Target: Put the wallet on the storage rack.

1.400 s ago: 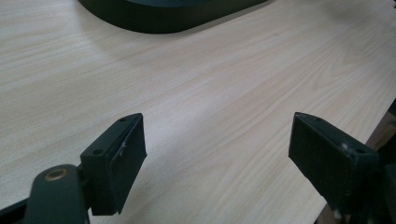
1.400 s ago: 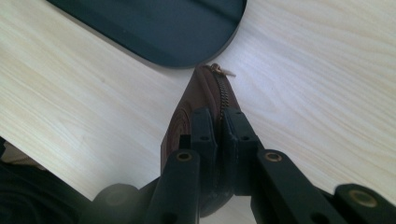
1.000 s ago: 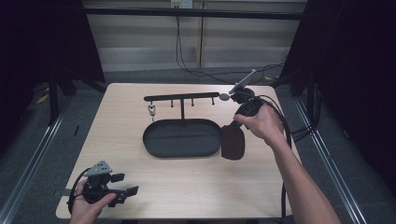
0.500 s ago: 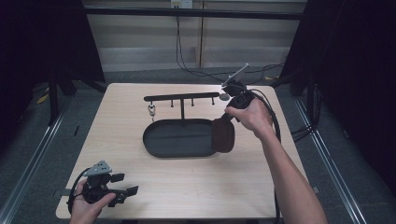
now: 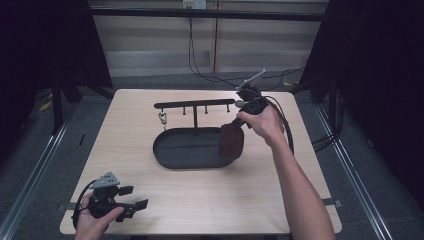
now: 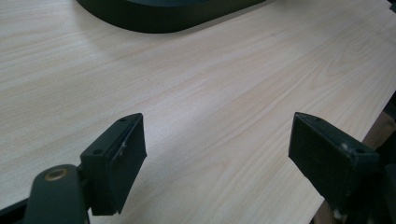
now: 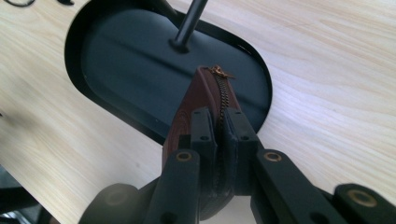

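- High view first: light wood counter point(image 5: 200, 200) with a black oval tray point(image 5: 185, 150) sitting near the middle, and a black hanger rack point(image 5: 195, 105) rising from the tray's back edge on a thin post.
- One small metal clip thing point(image 5: 162, 119) hangs off the left end of the rack bar, can't make out what it is exactly.
- Right tongs point(image 5: 239, 121) are up at the tray's right end, held in the person's right hand point(image 5: 265, 122), clamped on a brown zip pouch point(image 5: 231, 141).
- The pouch hangs down over the right end of the tray; can't tell from above if its bottom touches the tray.
- Right gripper view makes it clear: both jaws are pinched tight on the pouch point(image 7: 201, 107) right along its zipper edge, brass zipper pull point(image 7: 219, 71) at the far end, tray floor point(image 7: 121, 60) and the rack's post point(image 7: 189, 23) behind it.
- Left tongs point(image 5: 131, 197) are way off at the near left corner of the counter, held in the left hand point(image 5: 92, 222).
- Left gripper view: jaws spread wide, nothing between them, just bare counter point(image 6: 210, 93) and the tray's edge point(image 6: 163, 14) at the top.
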Demonstrator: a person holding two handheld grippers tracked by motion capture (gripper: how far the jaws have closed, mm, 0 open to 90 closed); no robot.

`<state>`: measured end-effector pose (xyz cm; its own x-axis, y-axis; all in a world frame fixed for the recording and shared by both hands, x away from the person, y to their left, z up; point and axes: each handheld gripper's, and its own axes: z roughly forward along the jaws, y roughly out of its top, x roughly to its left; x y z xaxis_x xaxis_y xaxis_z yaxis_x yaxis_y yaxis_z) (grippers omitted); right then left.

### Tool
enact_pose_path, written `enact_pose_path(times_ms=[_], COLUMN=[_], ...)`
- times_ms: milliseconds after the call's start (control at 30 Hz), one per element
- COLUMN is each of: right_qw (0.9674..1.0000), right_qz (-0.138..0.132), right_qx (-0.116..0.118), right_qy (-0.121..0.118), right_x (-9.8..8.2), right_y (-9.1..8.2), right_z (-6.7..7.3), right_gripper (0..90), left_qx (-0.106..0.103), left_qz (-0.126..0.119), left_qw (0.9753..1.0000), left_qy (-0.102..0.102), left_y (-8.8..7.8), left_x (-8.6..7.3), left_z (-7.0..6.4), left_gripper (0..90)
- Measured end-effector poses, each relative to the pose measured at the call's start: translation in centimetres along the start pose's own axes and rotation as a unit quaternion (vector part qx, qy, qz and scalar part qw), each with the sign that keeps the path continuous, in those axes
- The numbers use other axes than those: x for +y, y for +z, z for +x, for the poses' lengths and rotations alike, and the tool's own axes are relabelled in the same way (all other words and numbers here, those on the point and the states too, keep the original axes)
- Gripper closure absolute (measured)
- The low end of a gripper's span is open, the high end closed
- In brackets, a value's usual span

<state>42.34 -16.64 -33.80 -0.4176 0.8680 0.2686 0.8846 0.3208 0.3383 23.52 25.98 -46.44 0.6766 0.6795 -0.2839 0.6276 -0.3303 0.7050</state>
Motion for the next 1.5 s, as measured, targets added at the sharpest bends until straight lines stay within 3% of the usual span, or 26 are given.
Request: enact_pose_path(times_ms=[533,600,667,967,1067,1100,1167,1500], right_qw=[0.9974,0.9974,0.9969,0.9942,0.9913,0.9903,0.9887,0.9862], right_qz=[-0.047,-0.047,-0.069,-0.082,-0.094,-0.110,-0.109,-0.118], right_qx=[0.020,0.021,0.009,0.042,0.065,0.061,0.075,0.076], right_qy=[0.051,0.050,0.038,0.056,0.064,0.059,0.071,0.087], right_x=[-0.4,-0.5,-0.5,-1.1,-1.5,-1.7,-1.9,-2.7], right_y=[2.6,3.0,3.3,5.9,6.6,6.7,7.1,9.2], right_z=[-1.7,-1.8,-1.7,-2.4,-2.9,-3.0,-3.3,-4.1], right_gripper=[83.6,83.7,83.7,83.7,83.4,83.4,83.2,82.4], left_qx=[-0.006,-0.007,-0.006,-0.004,-0.005,-0.005,-0.005,-0.005], left_qz=[-0.003,-0.002,-0.002,-0.003,-0.001,-0.001,0.001,0.003], left_qw=[1.0000,1.0000,1.0000,1.0000,1.0000,1.0000,1.0000,1.0000], left_qy=[-0.004,-0.002,-0.001,-0.002,-0.001,-0.002,-0.002,-0.001], left_y=[-0.1,0.0,0.0,-0.1,-0.1,0.0,0.0,0.1], left_x=[0.0,0.0,0.0,0.0,0.0,0.0,0.0,-0.1], left_z=[0.0,0.0,0.0,0.0,0.0,0.0,0.0,0.0], left_gripper=[19.0,19.0,19.0,19.0,19.0,19.0,19.0,19.0])
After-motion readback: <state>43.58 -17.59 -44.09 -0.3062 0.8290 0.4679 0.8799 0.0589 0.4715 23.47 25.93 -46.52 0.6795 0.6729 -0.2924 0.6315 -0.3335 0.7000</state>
